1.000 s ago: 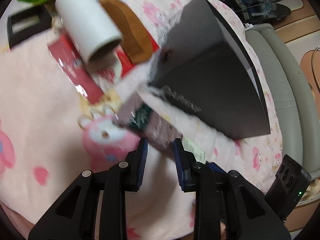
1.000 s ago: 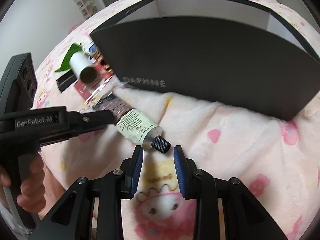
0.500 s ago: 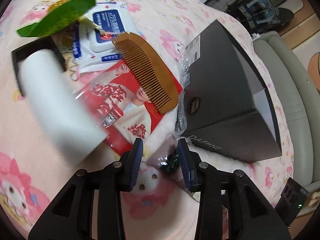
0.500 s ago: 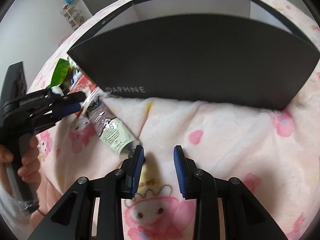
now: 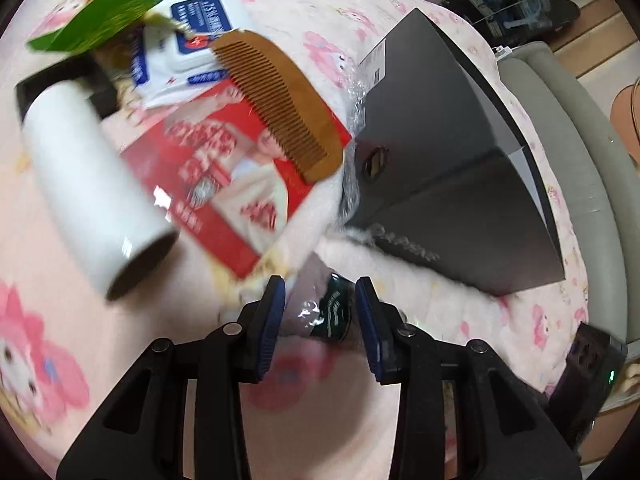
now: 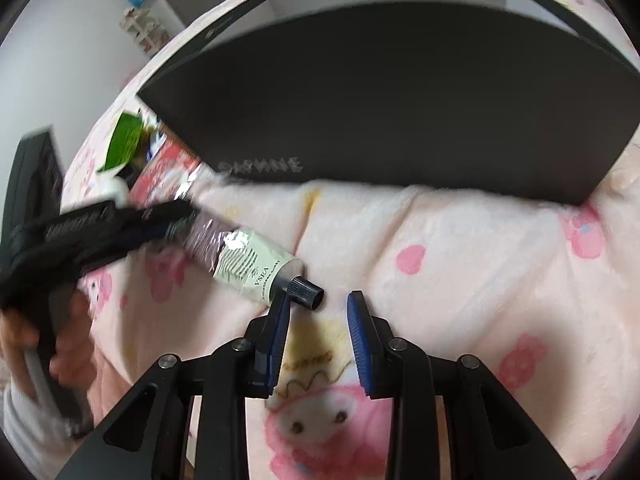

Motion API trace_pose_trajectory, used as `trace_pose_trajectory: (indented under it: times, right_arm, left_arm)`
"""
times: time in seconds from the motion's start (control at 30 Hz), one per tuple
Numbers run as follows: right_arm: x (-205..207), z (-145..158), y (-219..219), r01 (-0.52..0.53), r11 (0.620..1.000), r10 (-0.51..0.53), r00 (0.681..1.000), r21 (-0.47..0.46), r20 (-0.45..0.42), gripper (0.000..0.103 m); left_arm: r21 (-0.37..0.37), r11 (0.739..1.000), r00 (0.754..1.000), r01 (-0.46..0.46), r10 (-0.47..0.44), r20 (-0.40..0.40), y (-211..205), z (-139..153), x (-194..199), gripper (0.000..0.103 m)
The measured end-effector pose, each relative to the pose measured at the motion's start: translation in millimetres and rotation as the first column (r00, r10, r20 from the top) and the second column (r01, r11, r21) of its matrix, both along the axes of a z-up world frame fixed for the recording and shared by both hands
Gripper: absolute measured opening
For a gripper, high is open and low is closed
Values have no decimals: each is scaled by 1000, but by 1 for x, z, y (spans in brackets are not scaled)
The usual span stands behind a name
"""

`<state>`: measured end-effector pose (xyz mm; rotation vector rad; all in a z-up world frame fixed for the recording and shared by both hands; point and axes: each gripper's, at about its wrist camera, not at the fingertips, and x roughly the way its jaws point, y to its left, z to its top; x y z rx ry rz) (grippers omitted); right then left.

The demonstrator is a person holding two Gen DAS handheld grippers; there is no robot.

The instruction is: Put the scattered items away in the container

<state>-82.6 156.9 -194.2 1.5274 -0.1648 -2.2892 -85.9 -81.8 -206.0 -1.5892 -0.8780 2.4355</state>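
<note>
Crinkled tube (image 6: 248, 264) sits between my left tongs (image 5: 320, 312), apparently gripped by its tail for the box (image 6: 400, 100) at twelve o'clock; right tongs (image 6: 318, 324) gape empty.

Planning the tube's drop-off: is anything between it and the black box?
Nothing visible. The tube, its crimped end between the left tongs, lies on bare pink blanket before the black box; only the box's near wall must be cleared.
</note>
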Motion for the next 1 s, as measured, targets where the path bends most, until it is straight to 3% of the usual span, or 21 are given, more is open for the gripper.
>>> trace_pose_trajectory:
  times: [0.1, 0.2, 0.37, 0.43, 0.5, 0.63, 0.7, 1.0]
  right_arm:
    - [-4, 9, 8, 21, 999, -22, 1000, -44, -22, 27]
    - [-4, 6, 12, 43, 998, -43, 999, -51, -8, 28]
    - [-6, 1, 17, 86, 994, -85, 996, -69, 18, 39]
    - [-9, -1, 19, 112, 991, -111, 994, -71, 20, 52]
    - [-13, -7, 18, 107, 989, -104, 994, -101, 27, 54]
    - [-19, -17, 15, 91, 987, -84, 995, -135, 55, 52]
    - [-19, -14, 11, 71, 988, -65, 997, -138, 46, 39]
    - [-4, 26, 11, 60, 993, -67, 996, -98, -62, 35]
  left_arm:
    - [51, 999, 1000, 14, -15, 20, 5, -1, 12, 36]
    - [45, 999, 999, 14, -15, 30, 7, -5, 13, 36]
    - [74, 997, 999, -6, 3, 42, 1, -10, 8, 36]
    - [60, 998, 999, 6, -9, 42, 5, -12, 7, 38]
    - [59, 998, 999, 14, -16, 40, 10, -14, 7, 39]
    - [51, 998, 999, 29, -31, 37, 16, -15, 6, 44]
    - [43, 998, 998, 46, -47, 34, 21, -14, 1, 44]
    - [34, 998, 998, 46, -45, -48, 29, 32, 29, 38]
